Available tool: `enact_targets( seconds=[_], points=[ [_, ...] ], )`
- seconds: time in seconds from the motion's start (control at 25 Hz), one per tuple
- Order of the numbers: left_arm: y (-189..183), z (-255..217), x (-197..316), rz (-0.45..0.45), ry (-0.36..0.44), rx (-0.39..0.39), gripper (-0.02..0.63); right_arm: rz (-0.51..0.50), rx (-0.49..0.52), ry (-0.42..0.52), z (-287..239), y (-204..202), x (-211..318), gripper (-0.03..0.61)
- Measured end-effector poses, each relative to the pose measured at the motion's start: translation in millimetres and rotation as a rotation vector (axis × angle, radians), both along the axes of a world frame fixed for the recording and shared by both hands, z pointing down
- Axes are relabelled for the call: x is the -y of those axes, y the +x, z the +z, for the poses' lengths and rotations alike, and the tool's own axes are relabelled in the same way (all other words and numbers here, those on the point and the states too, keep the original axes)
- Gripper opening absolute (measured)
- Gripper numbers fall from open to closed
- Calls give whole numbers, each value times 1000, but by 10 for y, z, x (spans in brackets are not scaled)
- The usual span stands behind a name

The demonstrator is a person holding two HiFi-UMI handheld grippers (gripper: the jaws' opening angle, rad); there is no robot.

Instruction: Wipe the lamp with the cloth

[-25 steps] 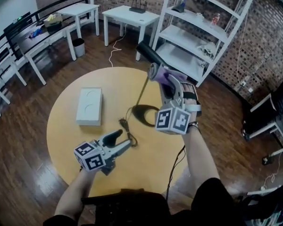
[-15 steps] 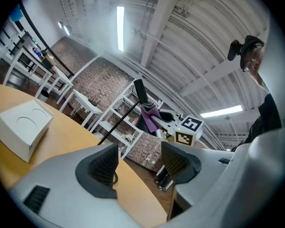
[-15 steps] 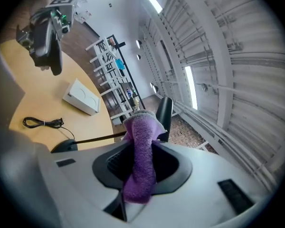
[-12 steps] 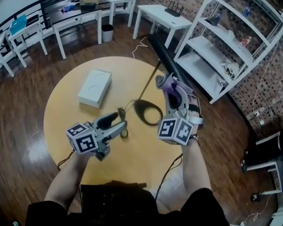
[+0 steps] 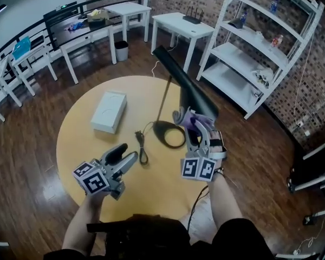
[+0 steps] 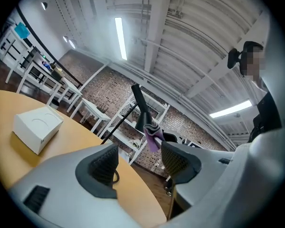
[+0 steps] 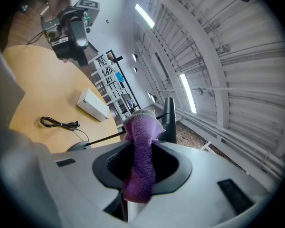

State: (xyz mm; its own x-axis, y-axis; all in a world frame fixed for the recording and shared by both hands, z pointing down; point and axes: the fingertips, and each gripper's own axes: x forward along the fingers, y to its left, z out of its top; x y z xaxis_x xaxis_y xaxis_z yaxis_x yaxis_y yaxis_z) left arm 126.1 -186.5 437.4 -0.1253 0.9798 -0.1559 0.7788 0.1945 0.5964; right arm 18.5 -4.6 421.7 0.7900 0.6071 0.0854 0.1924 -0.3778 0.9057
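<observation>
- The left hand-held gripper (image 5: 123, 157) is held low over the near side of the round counter (image 5: 76, 145), jaws spread, nothing between them.
- A white box (image 5: 109, 111) is seen lying on the counter beyond it, well apart from the lamp.
- A black cable (image 5: 142, 146) is laid between the box and the lamp's base.
- The black lamp (image 5: 187, 93) is stood on its ring base near the counter's middle, its long head tilted above.
- A purple cloth (image 5: 190, 118) is pinched in the right hand-held gripper (image 5: 192, 124) and held just beside the head's lower end; contact cannot be made out.
- White shelves (image 5: 249, 47) are seen behind, at right.
</observation>
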Motion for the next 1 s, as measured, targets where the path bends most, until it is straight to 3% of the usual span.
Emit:
enact_targets(
  seconds=[0.2,0.36,0.52,0.76,0.88,1.0],
  points=[
    [126,51,256,-13,-43,21,268,64,75,-21,290,-124,-6,100],
    [9,96,293,22,-71,53,268,172,194,61,524,-412,-121,100],
    [-15,131,324,42,-88,56,268,227,200,251,793,-649,19,100],
    [16,232,464,18,-53,61,268,265,67,591,1077,-730,354,100],
    [-40,257,548,-22,-32,21,268,238,53,741,1409,-743,411,100],
    [-55,261,585,-89,-21,-7,254,166,97,801,1647,-650,454,100]
  ],
)
